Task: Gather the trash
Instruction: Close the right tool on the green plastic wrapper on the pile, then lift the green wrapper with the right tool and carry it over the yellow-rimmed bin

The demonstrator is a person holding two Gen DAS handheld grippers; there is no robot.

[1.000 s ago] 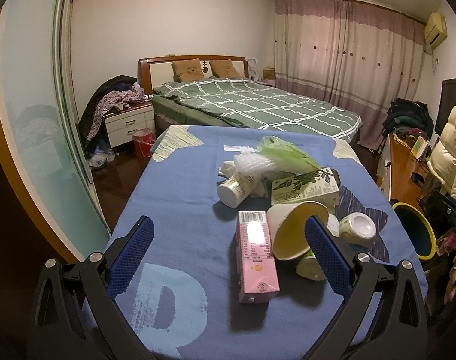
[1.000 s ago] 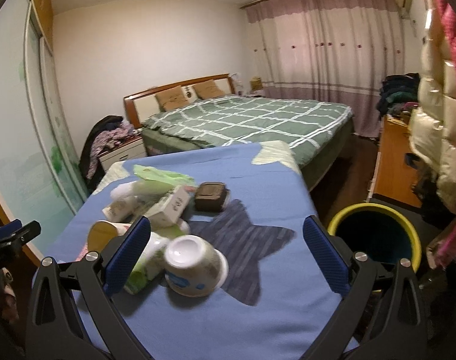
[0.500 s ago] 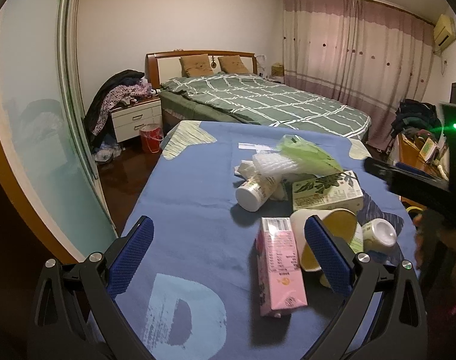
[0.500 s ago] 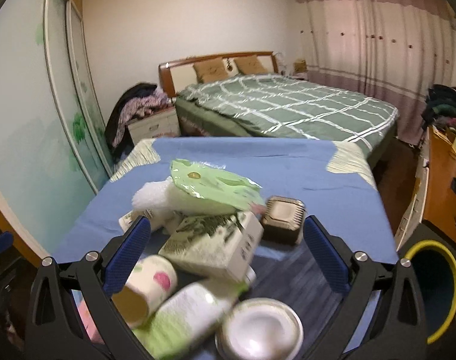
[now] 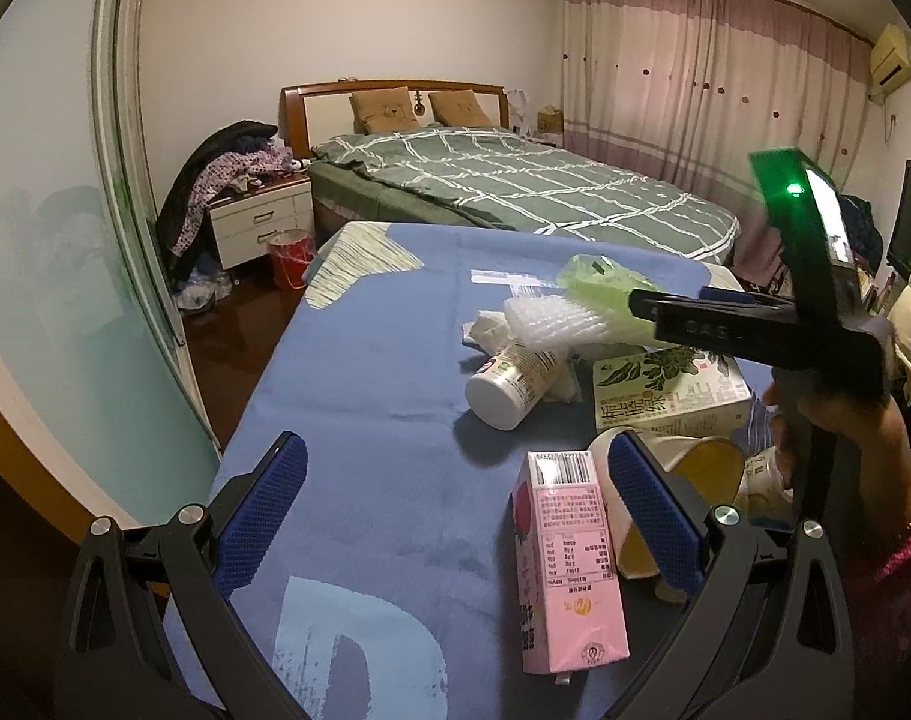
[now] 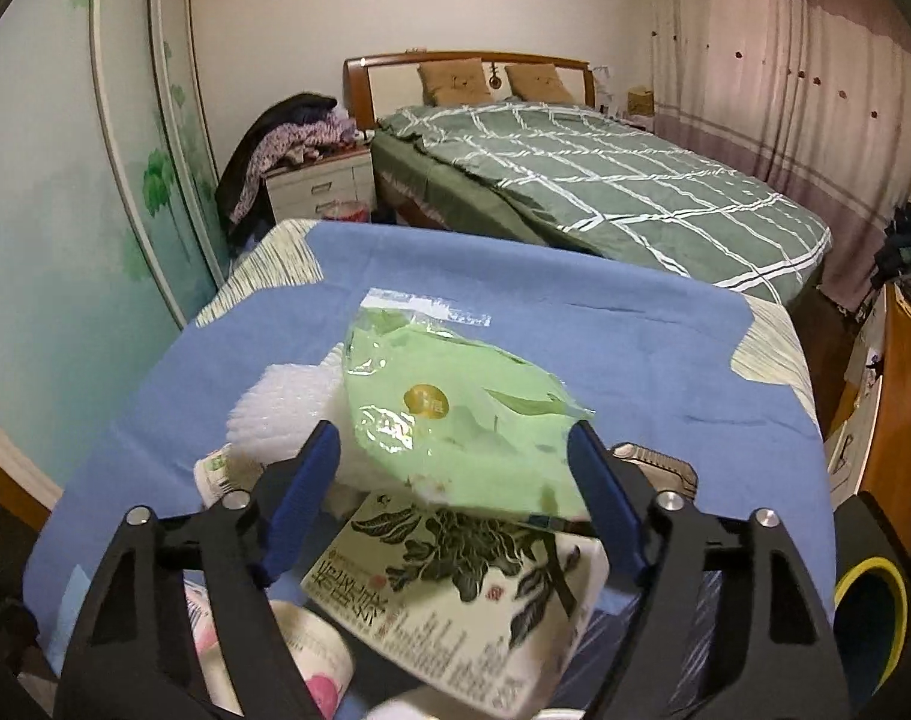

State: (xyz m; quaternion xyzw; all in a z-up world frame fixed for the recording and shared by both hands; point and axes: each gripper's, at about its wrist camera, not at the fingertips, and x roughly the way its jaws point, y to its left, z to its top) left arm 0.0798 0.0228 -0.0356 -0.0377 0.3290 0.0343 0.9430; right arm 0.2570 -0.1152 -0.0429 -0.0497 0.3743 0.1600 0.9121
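Covering the table is a blue cloth [image 5: 383,396] with pale printed shapes, on which the trash is being kept in a loose heap toward its right side. The left gripper [image 5: 455,516] is being held low over the near part of the cloth, its jaws spread wide and gripping nothing; a pink carton [image 5: 566,564] is lying flat just inside its right finger. Beyond it a white bottle [image 5: 509,384] is resting on its side against bubble wrap [image 5: 551,315], beside a leaf-printed box [image 5: 671,390] and a tipped paper cup [image 5: 695,468].

The right gripper [image 6: 455,480] is being brought over the heap with its jaws partly open on either side of a green plastic bag [image 6: 449,414]; whether the pads are touching the bag cannot be told. The bag is lying on top of the leaf-printed box [image 6: 467,588].

Behind the table a bed [image 6: 605,180] with a green checked cover is being shown, with a nightstand [image 5: 260,222] piled with clothes, pink curtains [image 5: 695,102], and a yellow-rimmed bin [image 6: 869,618] on the floor at the right.
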